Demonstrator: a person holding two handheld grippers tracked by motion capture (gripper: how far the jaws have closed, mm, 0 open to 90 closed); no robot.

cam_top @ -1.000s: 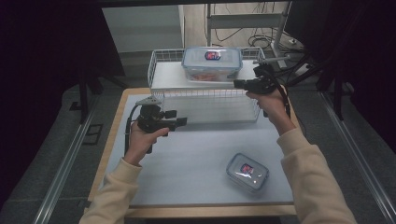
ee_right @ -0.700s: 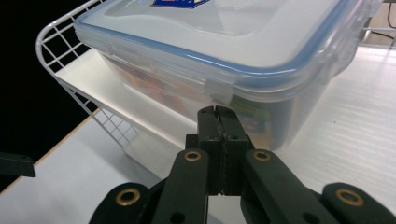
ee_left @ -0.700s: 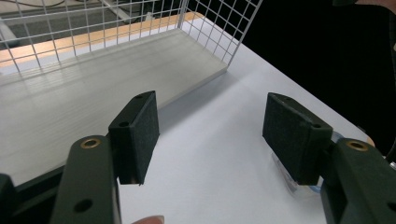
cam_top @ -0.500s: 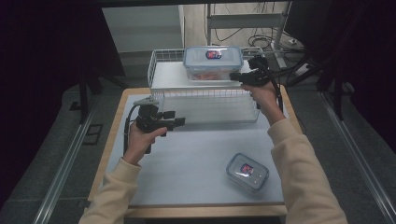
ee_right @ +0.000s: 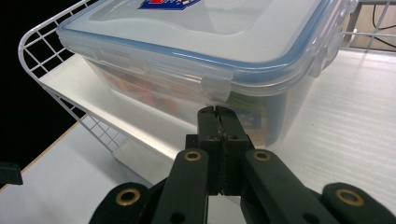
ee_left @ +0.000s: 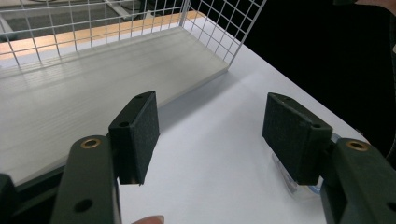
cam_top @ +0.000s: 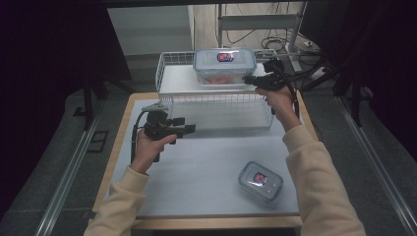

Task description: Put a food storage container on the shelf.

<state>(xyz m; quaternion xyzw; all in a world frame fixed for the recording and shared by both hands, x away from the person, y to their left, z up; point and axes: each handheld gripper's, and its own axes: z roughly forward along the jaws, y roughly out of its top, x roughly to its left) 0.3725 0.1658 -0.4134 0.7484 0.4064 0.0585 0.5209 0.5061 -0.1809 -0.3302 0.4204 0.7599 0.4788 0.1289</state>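
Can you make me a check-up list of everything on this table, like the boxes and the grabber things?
Surface: white mat on a wooden table, flat.
Job's things: big lidded box on the top shelf of the white wire rack; small lidded box lying on the mat, near the right sleeve.
Clutter: nothing seen.
Grippers: left gripper open, nothing between its pads, above the mat in front of the rack; right gripper shut, empty, its tips at the big box's side, just under the lid latch.
Cables: black cable looping from the left gripper; loose wires on the floor behind.
Surroundings: dark curtains, grey floor, metal rails.
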